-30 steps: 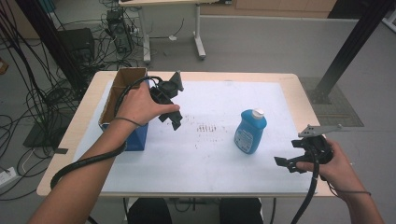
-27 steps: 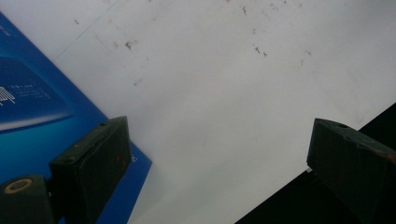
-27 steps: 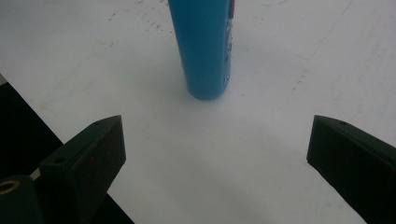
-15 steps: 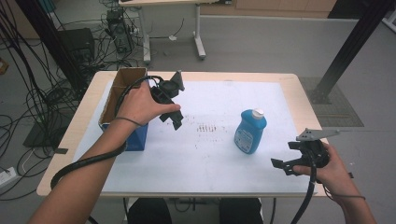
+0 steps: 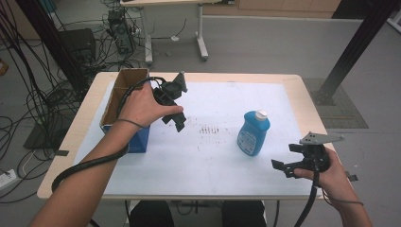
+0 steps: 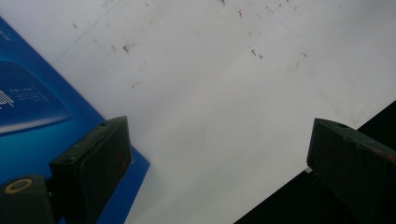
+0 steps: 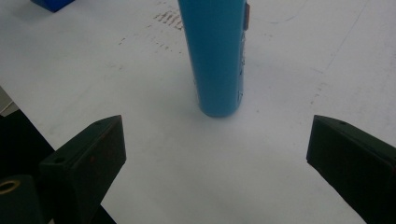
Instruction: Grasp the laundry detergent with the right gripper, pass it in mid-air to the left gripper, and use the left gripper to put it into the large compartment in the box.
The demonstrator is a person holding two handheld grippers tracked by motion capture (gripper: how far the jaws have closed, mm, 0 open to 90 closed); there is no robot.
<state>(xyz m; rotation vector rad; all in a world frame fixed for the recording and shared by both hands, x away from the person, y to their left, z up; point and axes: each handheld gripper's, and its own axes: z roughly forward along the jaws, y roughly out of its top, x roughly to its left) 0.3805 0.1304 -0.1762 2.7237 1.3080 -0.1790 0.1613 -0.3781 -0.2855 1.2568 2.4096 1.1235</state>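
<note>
While both tongs are being held spread and empty, the bottle [image 5: 253, 133] is being kept upright on the bench [image 5: 302, 101], just ahead of the right tongs [image 5: 289, 161]; the box [image 5: 124, 109] is being kept beside the left tongs [image 5: 176, 103].

Grey floor [image 5: 265, 42], tangled cables [image 5: 33, 104]

Over the last second the black two-jaw right gripper [image 5: 287, 166] has slid a little leftward and nearer the table's front edge, its jaws wide apart and pointing at the upright blue plastic bottle with the white cap [image 5: 253, 132], which it does not touch.
</note>
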